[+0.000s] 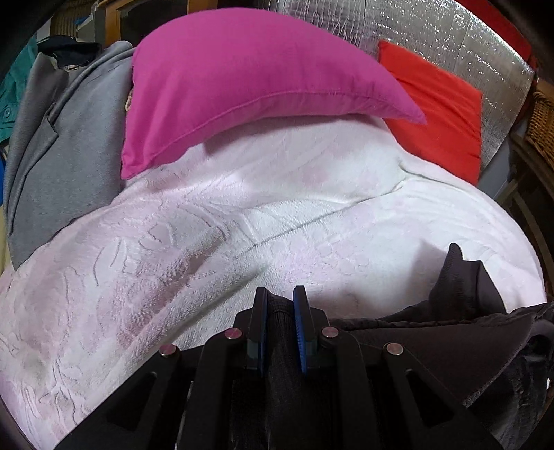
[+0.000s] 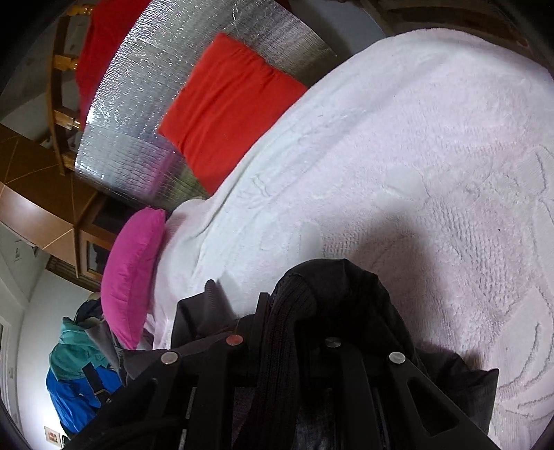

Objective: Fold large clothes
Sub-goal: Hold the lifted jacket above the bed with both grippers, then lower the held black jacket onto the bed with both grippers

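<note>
A black garment [image 1: 460, 332] with a ribbed hem hangs between both grippers over a white textured bedspread [image 1: 207, 242]. In the left wrist view my left gripper [image 1: 280, 297] is shut on a ribbed fold of the black garment, which runs back between its blue pads [image 1: 300, 311]. In the right wrist view the black garment [image 2: 346, 294] bunches over my right gripper [image 2: 280, 304] and hides its fingertips; a ribbed band is pinched there. The bedspread [image 2: 415, 173] lies just below both grippers.
A magenta pillow [image 1: 242, 79] and a red pillow [image 1: 439, 114] lie at the head of the bed against a silver foil panel [image 1: 432, 31]. A grey jacket [image 1: 62, 145] lies at the left. Blue and teal clothes [image 2: 76, 367] hang beside the bed.
</note>
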